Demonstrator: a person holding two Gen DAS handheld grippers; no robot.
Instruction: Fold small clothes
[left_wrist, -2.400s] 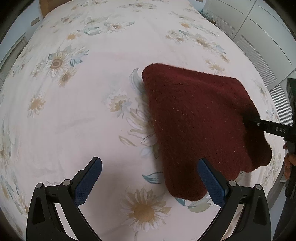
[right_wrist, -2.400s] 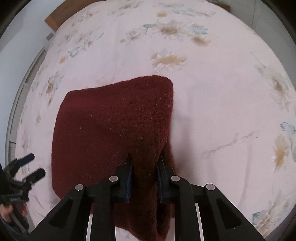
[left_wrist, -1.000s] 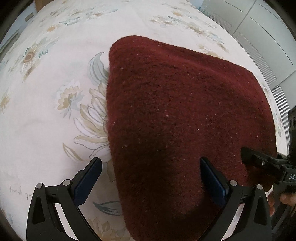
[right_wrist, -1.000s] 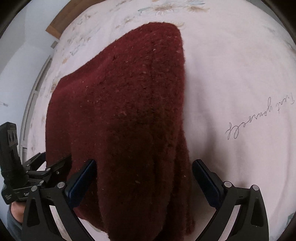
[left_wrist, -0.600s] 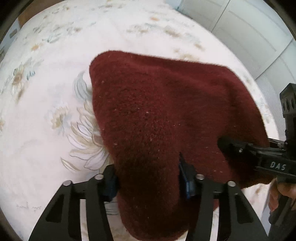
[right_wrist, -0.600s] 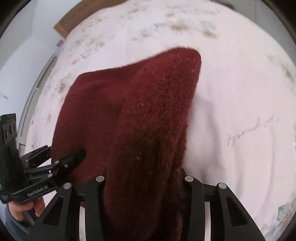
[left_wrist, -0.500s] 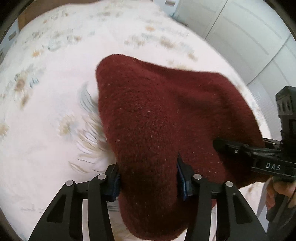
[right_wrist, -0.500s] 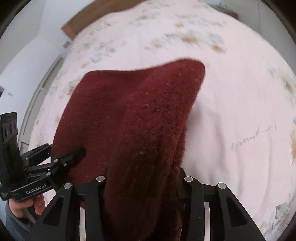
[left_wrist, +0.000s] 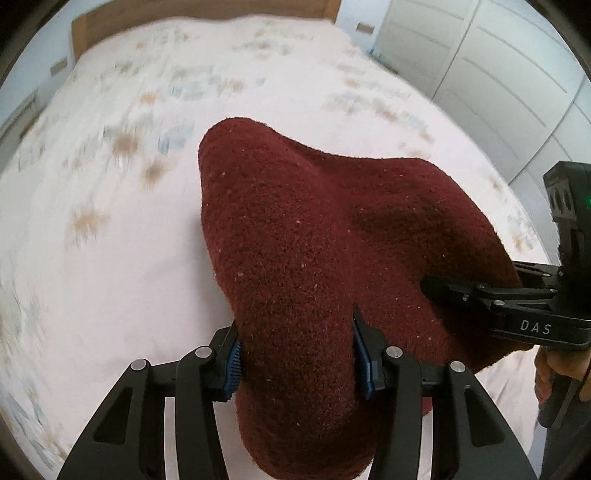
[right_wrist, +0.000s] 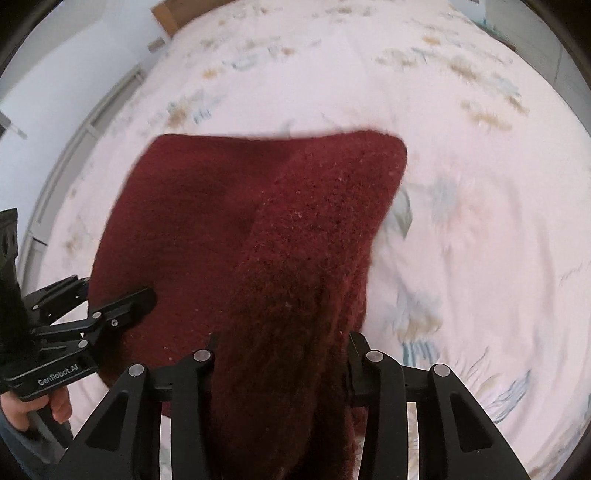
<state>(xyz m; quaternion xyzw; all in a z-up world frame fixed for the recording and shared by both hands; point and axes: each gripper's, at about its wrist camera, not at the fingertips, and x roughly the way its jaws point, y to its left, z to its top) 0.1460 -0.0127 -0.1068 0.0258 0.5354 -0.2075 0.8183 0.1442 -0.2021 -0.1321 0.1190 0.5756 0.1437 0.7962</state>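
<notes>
A dark red knitted garment (left_wrist: 332, 266) hangs between the two grippers above a bed (left_wrist: 110, 258) covered with a pale flowered sheet. The left gripper (left_wrist: 295, 354) has its blue-padded fingers (left_wrist: 233, 360) clamped on a thick bunch of the knit at one near corner of the piece; its jaws have just been closing onto that fabric. The right gripper (right_wrist: 280, 354) is clamped in the same way on the other near corner, its jaws too having just closed, with the bunched cloth filling the gap between them. Between the two grips the garment sags into a shallow hollow, and its far edge (right_wrist: 280, 138) runs roughly straight across, ending in a rounded corner; whether that edge rests on the sheet cannot be told. Around the garment the sheet lies bare on the far side and out towards both side edges of the bed. A wooden headboard (left_wrist: 184, 13) closes off the far end, and white cupboard doors (left_wrist: 498, 74) stand beyond the bed's right edge.
</notes>
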